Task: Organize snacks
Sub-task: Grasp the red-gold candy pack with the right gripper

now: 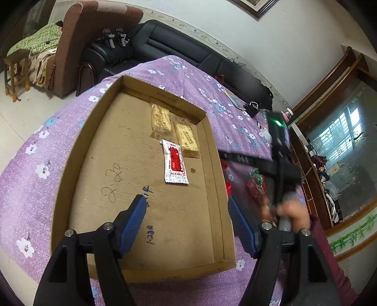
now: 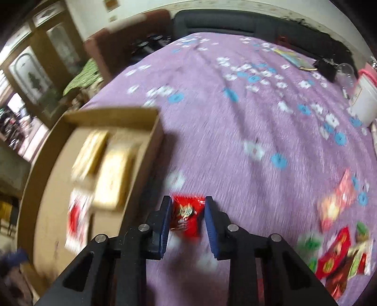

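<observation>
The left wrist view looked steeply down from close above the cardboard tray (image 1: 77, 150), facing the black sofa (image 1: 179, 44) beyond the counter's (image 1: 35, 141) far edge. The right wrist view sat low just right of the tray (image 2: 150, 146), facing the same sofa (image 2: 235, 21). Both shared the tray's right wall and the purple cloth.

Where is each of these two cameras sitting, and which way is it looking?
Left wrist: sits on the open left gripper, looking down into the cardboard box; the person's right hand shows.
Right wrist: sits on the right gripper, looking across the purple cloth; its fingers flank a red snack packet.
Shared: the box, the two tan packets and the cloth.
</observation>
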A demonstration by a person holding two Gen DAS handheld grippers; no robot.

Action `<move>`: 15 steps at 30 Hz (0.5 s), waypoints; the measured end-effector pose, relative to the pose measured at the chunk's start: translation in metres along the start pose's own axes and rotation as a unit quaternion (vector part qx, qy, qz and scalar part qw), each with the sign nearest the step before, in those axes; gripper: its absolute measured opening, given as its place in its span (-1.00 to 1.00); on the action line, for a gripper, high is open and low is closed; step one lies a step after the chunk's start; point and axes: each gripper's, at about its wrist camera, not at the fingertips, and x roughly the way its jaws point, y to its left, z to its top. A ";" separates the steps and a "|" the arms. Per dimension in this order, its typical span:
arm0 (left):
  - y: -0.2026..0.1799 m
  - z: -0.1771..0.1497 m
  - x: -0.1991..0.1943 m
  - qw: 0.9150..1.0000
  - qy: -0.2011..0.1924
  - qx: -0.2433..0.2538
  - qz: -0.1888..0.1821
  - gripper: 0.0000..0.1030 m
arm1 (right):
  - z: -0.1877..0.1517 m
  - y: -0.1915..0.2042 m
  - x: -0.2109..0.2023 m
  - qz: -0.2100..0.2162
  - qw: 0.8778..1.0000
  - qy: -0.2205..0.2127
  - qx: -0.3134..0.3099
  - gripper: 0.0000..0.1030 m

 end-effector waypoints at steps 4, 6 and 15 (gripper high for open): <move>-0.010 0.001 0.009 1.000 0.007 0.005 -0.008 0.42 | -0.047 0.011 -0.022 0.029 0.999 0.016 -0.039 -0.46; -0.021 -0.002 0.015 1.000 0.014 0.018 -0.014 0.42 | -0.073 0.012 -0.036 0.027 0.998 0.020 -0.062 -0.46; -0.087 -0.024 0.040 0.991 0.053 0.116 -0.039 0.42 | -0.145 -0.046 -0.085 -0.021 0.999 0.012 -0.032 -0.47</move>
